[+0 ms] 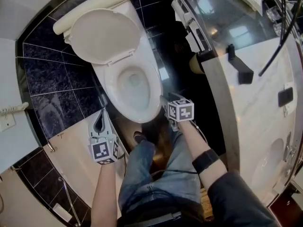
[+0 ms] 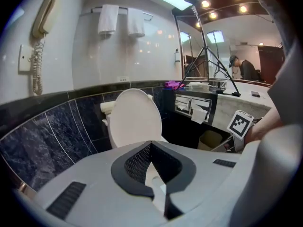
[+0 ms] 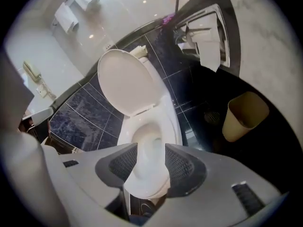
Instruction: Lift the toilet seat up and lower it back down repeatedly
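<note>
The toilet seat [image 1: 104, 34] stands raised at the far end of the toilet, leaning back against the tank [image 1: 90, 8], with the bowl [image 1: 134, 86] uncovered below it. Neither gripper touches the seat. The right gripper [image 1: 164, 100] is just beside the near right edge of the bowl. Its jaws stand apart and hold nothing, and the right gripper view shows only the bowl's front rim [image 3: 165, 122] through the gap, with the raised seat [image 3: 127, 82] beyond. The left gripper [image 1: 99, 121] is near the left of the bowl's front, over the pale floor. Its two black pads meet at their tips with nothing between them [image 2: 149, 144], and it faces the upright seat [image 2: 135, 117] from a little way off. A tan bin [image 3: 244, 115] sits on the dark floor to the right of the toilet, below a paper holder [image 3: 206, 41]. A phone [image 2: 43, 15] hangs on the left wall, and towels [image 2: 117, 19] hang on the far one. The person's leg in jeans [image 1: 156, 169] stands just near of the bowl.
</note>
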Action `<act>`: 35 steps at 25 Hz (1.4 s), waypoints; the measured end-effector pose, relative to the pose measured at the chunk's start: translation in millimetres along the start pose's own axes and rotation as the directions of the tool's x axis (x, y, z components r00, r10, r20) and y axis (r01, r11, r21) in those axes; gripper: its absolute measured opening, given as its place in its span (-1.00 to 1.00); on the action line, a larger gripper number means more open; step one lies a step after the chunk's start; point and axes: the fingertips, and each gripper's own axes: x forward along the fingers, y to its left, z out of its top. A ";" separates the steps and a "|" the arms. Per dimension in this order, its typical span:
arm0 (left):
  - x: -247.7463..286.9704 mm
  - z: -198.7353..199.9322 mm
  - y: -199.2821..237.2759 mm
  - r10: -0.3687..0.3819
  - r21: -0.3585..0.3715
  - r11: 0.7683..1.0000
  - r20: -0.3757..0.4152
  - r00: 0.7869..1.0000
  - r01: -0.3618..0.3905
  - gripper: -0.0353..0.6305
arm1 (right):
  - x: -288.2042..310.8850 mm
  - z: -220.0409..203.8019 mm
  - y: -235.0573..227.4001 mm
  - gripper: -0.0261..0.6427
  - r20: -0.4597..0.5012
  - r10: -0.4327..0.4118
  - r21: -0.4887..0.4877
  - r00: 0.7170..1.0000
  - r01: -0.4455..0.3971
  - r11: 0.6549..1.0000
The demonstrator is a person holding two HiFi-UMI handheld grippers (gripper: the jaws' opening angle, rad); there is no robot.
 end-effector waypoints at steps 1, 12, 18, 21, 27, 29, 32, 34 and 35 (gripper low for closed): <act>6.0 -6.8 -1.8 0.000 -0.003 1.000 -0.006 1.000 0.000 -0.89 | 10.2 -8.9 -7.1 -0.31 -0.010 0.001 0.010 1.000 -0.001 1.000; 48.6 -40.2 -20.9 -0.031 0.002 1.000 0.026 0.999 0.031 -0.89 | 99.5 -74.2 -42.1 -0.32 -0.017 0.148 0.261 0.989 -0.138 0.955; 55.6 -57.1 -24.7 -0.030 -0.003 1.000 0.010 1.000 0.030 -0.89 | 122.1 -102.4 -60.6 -0.32 -0.017 0.144 0.345 0.989 -0.129 0.930; 56.4 -68.4 -20.8 -0.026 -0.008 1.000 -0.006 1.000 0.025 -0.89 | 131.0 -111.5 -62.2 -0.31 -0.021 0.155 0.365 0.988 -0.137 0.921; 55.5 -84.9 -16.1 -0.021 -0.025 0.999 -0.053 0.998 0.020 -0.89 | 135.3 -115.3 -60.9 -0.33 -0.002 0.172 0.395 0.985 -0.157 0.905; 54.6 -89.3 -14.0 -0.020 -0.028 0.999 -0.050 0.999 0.019 -0.89 | 134.9 -114.6 -60.2 -0.36 -0.002 0.167 0.397 0.986 -0.152 0.905; 53.9 -96.1 -13.0 -0.020 -0.034 0.999 -0.056 0.998 0.019 -0.89 | 133.9 -111.4 -58.6 -0.42 -0.005 0.158 0.413 0.987 -0.142 0.900; 54.3 -100.6 -14.4 -0.024 -0.038 0.999 -0.066 0.998 0.021 -0.89 | 133.0 -109.8 -58.3 -0.51 0.001 0.152 0.436 0.988 -0.137 0.889; 54.5 -102.5 -15.3 -0.026 -0.041 0.999 -0.072 0.997 0.023 -0.89 | 132.8 -109.8 -58.7 -0.52 0.004 0.150 0.449 0.989 -0.136 0.883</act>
